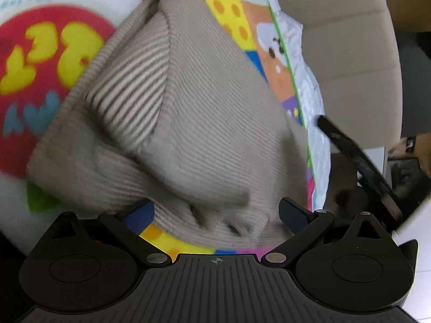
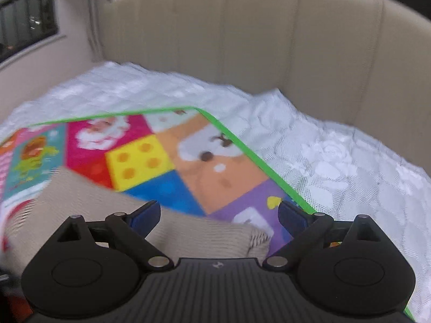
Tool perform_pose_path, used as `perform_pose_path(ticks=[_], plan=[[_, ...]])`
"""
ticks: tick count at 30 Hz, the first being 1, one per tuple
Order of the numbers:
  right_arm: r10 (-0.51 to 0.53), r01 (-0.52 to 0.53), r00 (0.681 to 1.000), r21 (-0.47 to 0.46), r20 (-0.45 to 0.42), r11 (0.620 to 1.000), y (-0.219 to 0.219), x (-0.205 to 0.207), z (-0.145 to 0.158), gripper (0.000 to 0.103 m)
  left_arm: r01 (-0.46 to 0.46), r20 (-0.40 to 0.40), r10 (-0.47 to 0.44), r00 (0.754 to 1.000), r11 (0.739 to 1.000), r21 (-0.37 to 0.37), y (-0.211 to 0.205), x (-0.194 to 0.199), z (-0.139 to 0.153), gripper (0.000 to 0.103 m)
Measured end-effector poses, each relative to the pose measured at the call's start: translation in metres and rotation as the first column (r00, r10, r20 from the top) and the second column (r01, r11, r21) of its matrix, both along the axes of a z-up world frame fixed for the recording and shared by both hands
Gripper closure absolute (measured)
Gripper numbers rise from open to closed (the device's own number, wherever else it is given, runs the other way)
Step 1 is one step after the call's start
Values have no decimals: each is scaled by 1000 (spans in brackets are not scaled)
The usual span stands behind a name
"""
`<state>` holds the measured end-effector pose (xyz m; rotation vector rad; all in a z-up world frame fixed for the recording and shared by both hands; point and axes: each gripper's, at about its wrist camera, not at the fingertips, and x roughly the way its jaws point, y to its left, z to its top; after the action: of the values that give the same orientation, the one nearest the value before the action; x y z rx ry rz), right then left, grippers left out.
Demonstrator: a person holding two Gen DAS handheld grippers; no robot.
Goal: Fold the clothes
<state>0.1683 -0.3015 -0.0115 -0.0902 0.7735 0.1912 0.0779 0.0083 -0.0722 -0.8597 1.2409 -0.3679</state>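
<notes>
A beige ribbed knit garment (image 1: pixel 194 123) lies bunched in folds on a colourful printed mat (image 1: pixel 48 53). My left gripper (image 1: pixel 215 215) is open just above the garment's near edge, its jaws spread wide with the cloth between them but not pinched. In the right wrist view the same beige garment (image 2: pixel 113 215) lies at lower left on the mat (image 2: pixel 204 167). My right gripper (image 2: pixel 218 218) is open over the garment's corner, nothing clamped. The right gripper's black finger (image 1: pixel 358 164) shows at the right of the left wrist view.
The mat lies on a white lace cover (image 2: pixel 336 161) with a green trim line (image 2: pixel 242 148). A beige padded backrest (image 2: pixel 242 40) curves behind. A window (image 2: pixel 24 18) is at far left. A person's wrist with a dark band (image 1: pixel 412 142) shows at right.
</notes>
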Motion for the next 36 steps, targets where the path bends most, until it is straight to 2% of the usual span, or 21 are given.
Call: perform_pose_path(ticks=[2,4,6,8,11,15,17,19,23,25,27,29,34,36], plan=[[-34,34,998,-4,-54,999,-5,14,-20,8,3,58,-6,998,999,48,1,15,6,2],[-67,67,992,-6,-111,998,-11,27,-40,8,15,82,-23,996,996,92,2,39,7,2],[-104,111,984,39,-144,993,-20,26,-52,8,21,94,-31,995,994,109,4,61,5,2],[-134,146,980,76,-149,986,-28,18,-56,8,29,116,-44,992,991,128,5,86,7,2],[-161,174,976,84,-149,981,-33,4,-55,8,19,172,-51,984,983,184,0,124,11,2],[-178,197,969,96,-173,976,-27,-16,-54,7,-16,279,-67,958,958,286,-4,168,19,2],[-170,194,967,115,-187,974,-20,-29,-52,7,-30,300,-70,951,947,318,-2,178,22,2],[-160,192,965,147,-206,970,-11,-44,-52,7,-45,287,-57,956,941,337,4,178,23,2],[-136,173,966,162,-219,971,10,-68,-55,0,-21,249,-87,965,916,399,18,155,20,2],[-130,164,968,153,-215,975,21,-75,-55,0,7,241,-137,961,882,471,18,140,22,2],[-143,182,963,162,-228,970,24,-76,-56,0,46,190,-179,965,832,553,16,127,21,2],[-151,197,958,177,-244,964,23,-74,-57,0,56,185,-195,963,819,572,19,111,22,2],[-139,197,959,228,-246,954,14,-77,-48,0,43,201,-178,963,841,540,18,76,28,2],[-120,182,966,275,-229,944,15,-85,-39,0,38,208,-173,963,848,529,17,62,30,2]])
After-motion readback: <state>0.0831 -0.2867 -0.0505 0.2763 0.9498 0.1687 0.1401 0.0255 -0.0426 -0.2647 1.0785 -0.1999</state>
